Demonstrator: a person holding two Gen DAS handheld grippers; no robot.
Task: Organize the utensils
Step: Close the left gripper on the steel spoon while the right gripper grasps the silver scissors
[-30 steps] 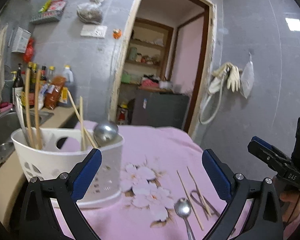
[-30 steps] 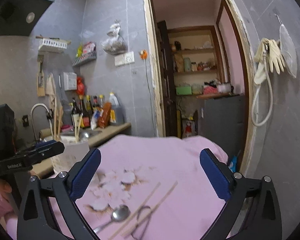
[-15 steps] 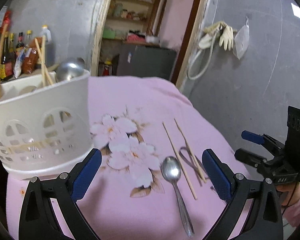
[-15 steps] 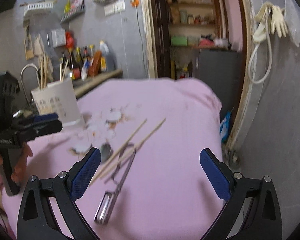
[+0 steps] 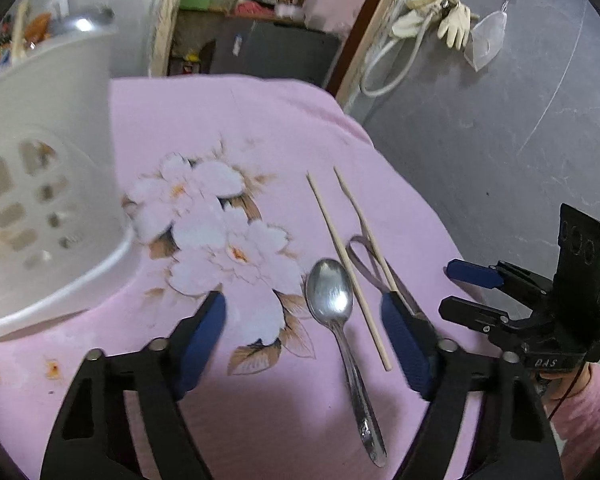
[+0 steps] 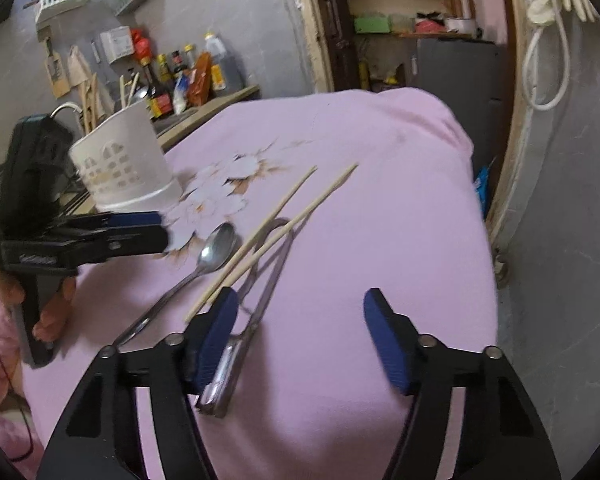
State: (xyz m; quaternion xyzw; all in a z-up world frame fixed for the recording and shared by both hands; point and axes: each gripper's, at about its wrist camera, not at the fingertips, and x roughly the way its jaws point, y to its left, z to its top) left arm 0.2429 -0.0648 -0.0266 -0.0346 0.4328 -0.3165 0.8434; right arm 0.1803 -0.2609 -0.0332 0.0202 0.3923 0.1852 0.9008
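A metal spoon (image 5: 330,292) lies on the pink flowered cloth (image 5: 228,120), with two wooden chopsticks (image 5: 340,248) and a thin metal tool with a wire loop (image 5: 364,264) to its right. My left gripper (image 5: 302,312) hovers over the spoon's bowl. Its jaws are closing and its pads touch nothing. The white utensil holder (image 5: 40,160) stands at the left with chopsticks and a ladle in it. My right gripper (image 6: 300,300) hangs above bare cloth, jaws closing on nothing. The metal tool (image 6: 256,320) lies beside its left finger, the spoon (image 6: 216,248) and chopsticks (image 6: 276,212) further left.
A counter with bottles (image 6: 180,80) and a sink lies behind the holder (image 6: 120,156). The cloth drops off at the right edge (image 6: 476,200) beside a grey wall. A doorway (image 6: 412,20) opens at the back. A hand in a pink sleeve (image 5: 580,400) holds the right gripper.
Both grippers tipped downward toward the table and sank closer to the utensils. Their jaws have narrowed. The holder slid to the left edge of the left wrist view.
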